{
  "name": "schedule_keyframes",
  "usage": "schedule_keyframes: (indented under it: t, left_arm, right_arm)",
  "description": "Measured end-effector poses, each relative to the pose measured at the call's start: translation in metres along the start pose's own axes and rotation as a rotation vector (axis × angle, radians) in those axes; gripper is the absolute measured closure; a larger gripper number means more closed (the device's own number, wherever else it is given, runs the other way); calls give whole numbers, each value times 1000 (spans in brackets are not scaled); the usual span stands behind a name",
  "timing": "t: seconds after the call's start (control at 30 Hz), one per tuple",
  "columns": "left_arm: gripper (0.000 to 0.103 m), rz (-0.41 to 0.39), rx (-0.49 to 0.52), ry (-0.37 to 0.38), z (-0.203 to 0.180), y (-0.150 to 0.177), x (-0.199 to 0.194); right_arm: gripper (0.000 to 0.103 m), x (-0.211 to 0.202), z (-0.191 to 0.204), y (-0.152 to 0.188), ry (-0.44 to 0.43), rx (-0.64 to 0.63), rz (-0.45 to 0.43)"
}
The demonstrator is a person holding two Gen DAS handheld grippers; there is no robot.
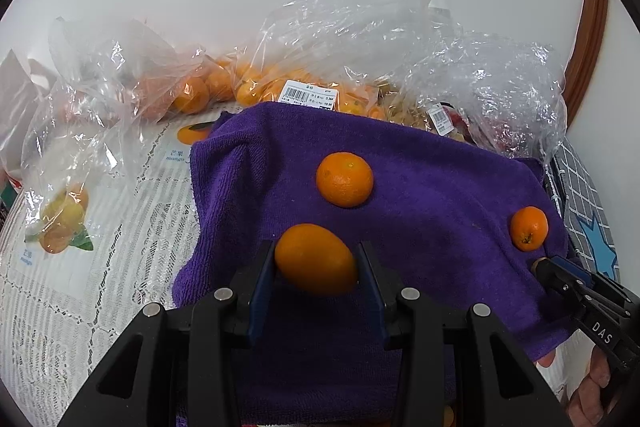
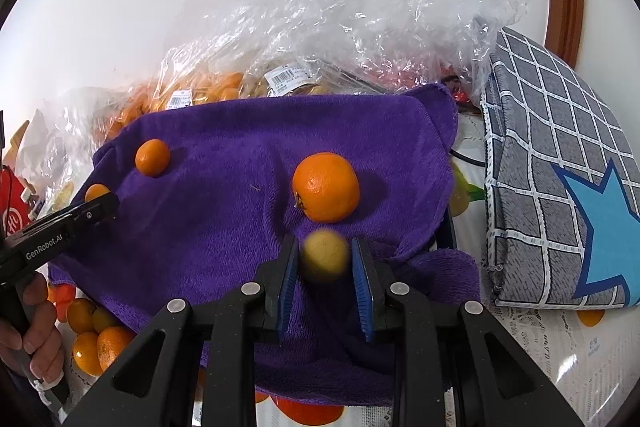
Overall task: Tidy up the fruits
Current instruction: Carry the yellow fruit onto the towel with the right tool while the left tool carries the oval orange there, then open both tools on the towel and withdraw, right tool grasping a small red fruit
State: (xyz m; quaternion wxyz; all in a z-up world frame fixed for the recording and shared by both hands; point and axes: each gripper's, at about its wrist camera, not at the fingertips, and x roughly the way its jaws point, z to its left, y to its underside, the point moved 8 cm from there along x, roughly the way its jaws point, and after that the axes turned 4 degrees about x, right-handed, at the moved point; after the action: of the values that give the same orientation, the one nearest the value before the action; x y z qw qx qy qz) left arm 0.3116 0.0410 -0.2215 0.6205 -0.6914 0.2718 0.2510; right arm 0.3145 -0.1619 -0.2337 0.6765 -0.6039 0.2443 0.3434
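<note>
1. Between the left gripper's (image 1: 316,259) blue pads sits an oval orange kumquat (image 1: 316,259), clamped above the purple terry towel (image 1: 420,187).
2. Right gripper (image 2: 325,257) angles downward, jaws narrow around a blurred yellowish round fruit (image 2: 325,257); contact is unclear.
3. Two round orange tangerines (image 1: 344,179) lie apart on the towel.

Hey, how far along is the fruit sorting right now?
Done: one orange and a second orange lie loose on the purple towel. In hand: the left tongs clamp an oval orange fruit; a blurred yellowish fruit sits between the right tongs, grip unclear. Left: the plastic bags behind the towel hold many more fruits.
</note>
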Motion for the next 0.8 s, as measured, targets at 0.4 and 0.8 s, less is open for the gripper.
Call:
schedule_keyframes:
  t: [0.4, 0.8]
  left_arm:
    - [53, -72, -38, 46, -1, -5, -12]
    - [53, -203, -28, 75, -1, 4, -61]
  right_arm:
    - [48, -24, -5, -6, 43, 21, -72]
    - [55, -73, 27, 29, -100, 27, -84]
